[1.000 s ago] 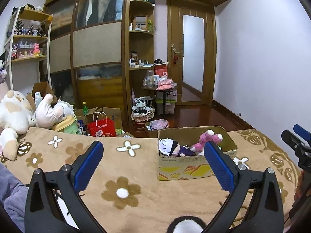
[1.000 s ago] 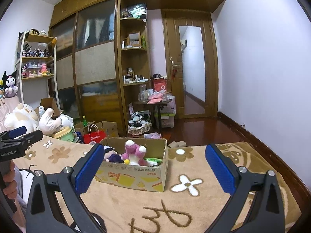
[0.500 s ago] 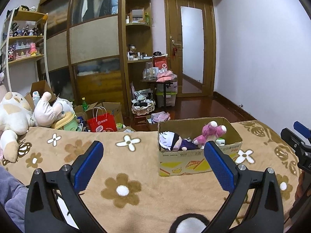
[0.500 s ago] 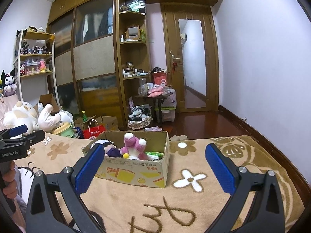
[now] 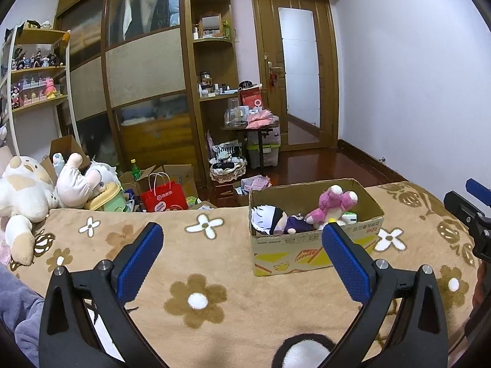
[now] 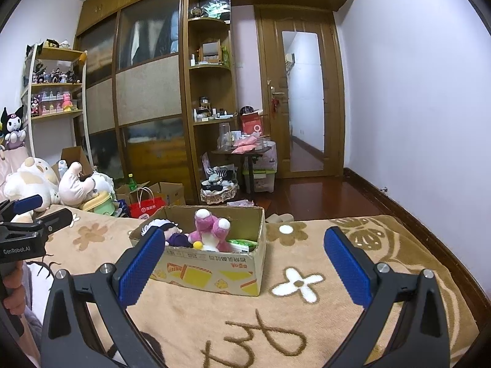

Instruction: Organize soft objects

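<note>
Left gripper (image 5: 242,239) was spread wide with nothing in it, hovering over the blanket (image 5: 129,263), and the right gripper (image 6: 245,245) was just as wide and empty. The box (image 6: 214,271) sat on the blanket right ahead, holding a pink plush (image 6: 210,230) and a doll (image 5: 270,219). More plushies (image 5: 27,190) were piled off left.

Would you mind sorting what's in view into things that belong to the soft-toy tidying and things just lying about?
Job:
cardboard box
pink plush
white-haired doll
left gripper, open
right gripper, open

Lying about:
red bag
green bottle
basket
</note>
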The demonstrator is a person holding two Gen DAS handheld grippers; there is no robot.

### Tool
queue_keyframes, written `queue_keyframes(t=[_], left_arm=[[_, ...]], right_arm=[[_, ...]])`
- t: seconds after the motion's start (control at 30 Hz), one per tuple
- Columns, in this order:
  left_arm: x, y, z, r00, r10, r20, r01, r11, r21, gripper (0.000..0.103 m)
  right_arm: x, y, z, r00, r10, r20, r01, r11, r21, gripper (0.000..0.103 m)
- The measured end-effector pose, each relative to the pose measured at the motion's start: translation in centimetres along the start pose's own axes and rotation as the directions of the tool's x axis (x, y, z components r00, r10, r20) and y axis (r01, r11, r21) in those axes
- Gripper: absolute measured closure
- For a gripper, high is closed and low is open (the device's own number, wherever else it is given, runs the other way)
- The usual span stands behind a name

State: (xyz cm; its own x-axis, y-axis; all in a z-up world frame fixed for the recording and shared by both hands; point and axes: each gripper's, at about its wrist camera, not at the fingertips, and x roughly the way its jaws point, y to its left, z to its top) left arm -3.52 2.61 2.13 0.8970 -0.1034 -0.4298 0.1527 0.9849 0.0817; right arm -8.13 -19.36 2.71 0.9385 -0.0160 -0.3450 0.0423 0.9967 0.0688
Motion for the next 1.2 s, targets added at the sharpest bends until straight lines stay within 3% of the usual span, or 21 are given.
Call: queue_keyframes(t=[1.2], left_arm=[[-0.15,0.60,-0.24,1.000,0.001,-0.014,-0.001,1.000,0.018,0.001]], right_arm=[[0.42,-0.56,-0.63,1.000,-0.021,0.015,0.021,1.000,-0.004,0.000]])
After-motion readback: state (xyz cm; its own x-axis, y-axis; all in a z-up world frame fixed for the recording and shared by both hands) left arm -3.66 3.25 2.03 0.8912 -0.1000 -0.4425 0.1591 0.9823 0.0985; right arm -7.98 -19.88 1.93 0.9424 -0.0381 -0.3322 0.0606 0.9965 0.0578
